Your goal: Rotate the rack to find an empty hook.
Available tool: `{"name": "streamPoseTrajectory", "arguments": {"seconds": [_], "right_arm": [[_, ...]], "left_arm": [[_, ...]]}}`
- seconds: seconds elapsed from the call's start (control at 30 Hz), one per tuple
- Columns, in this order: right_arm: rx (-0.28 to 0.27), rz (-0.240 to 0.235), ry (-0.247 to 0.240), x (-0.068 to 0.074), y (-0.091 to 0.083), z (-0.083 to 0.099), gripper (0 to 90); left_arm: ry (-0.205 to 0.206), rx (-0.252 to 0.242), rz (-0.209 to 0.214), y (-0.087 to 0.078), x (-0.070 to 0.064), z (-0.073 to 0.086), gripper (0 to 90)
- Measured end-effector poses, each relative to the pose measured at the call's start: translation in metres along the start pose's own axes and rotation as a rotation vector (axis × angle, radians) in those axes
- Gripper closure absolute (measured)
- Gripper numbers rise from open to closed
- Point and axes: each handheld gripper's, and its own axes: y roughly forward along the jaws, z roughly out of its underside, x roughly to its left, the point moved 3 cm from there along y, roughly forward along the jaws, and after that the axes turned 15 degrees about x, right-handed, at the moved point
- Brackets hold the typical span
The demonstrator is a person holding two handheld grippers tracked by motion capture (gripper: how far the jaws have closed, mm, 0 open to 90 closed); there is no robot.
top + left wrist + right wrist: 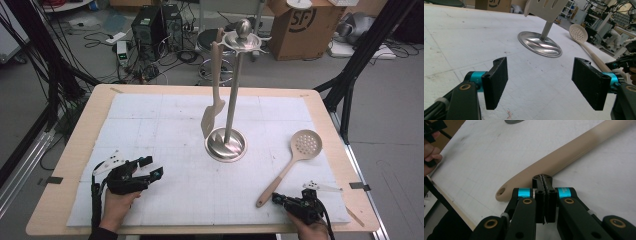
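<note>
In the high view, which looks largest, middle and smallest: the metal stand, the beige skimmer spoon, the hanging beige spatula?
1. Tall metal utensil stand.
2. Beige perforated skimmer spoon and hanging beige slotted spatula: too alike in length to rank.

We see our right gripper (544, 180) with its jaws pressed together, nothing between them, tips just short of the beige spoon handle (564, 157). The handle lies flat on the white mat (486, 152); its holed end sits left of the gripper. A hand (430, 155) shows far left of the handle.
</note>
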Motion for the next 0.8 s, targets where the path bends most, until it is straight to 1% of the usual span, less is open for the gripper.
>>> {"name": "streamPoseTrajectory", "arguments": {"seconds": [0.13,0.27,0.37,0.4,0.47,0.6,0.67,0.8], "right_arm": [[0.009,-0.013,-0.012,0.006,0.006,-0.001,90.0],[0.030,-0.019,-0.038,0.013,0.012,-0.005,90.0],[0.051,-0.014,-0.053,0.018,0.017,-0.010,90.0],[0.056,-0.013,-0.051,0.019,0.018,-0.011,90.0],[0.064,-0.011,-0.064,0.022,0.022,-0.016,90.0],[0.089,-0.014,-0.063,0.024,0.029,-0.026,90.0],[0.099,-0.004,-0.073,0.026,0.032,-0.032,90.0],[0.139,0.008,-0.069,0.028,0.036,-0.041,90.0]], "left_arm": [[0.000,0.003,-0.001,0.001,0.000,0.000,29.6],[0.002,0.005,-0.002,0.001,-0.001,0.000,29.6],[0.004,0.002,-0.003,0.001,0.000,0.000,29.6],[0.005,0.005,-0.001,0.000,0.000,0.000,29.6],[0.000,0.000,0.000,0.000,0.000,0.000,29.6],[0.003,0.000,-0.002,-0.001,0.001,0.000,29.6],[0.000,0.000,-0.002,-0.001,0.001,0.000,29.6],[-0.004,-0.005,-0.001,-0.001,0.001,0.000,29.7]]}}
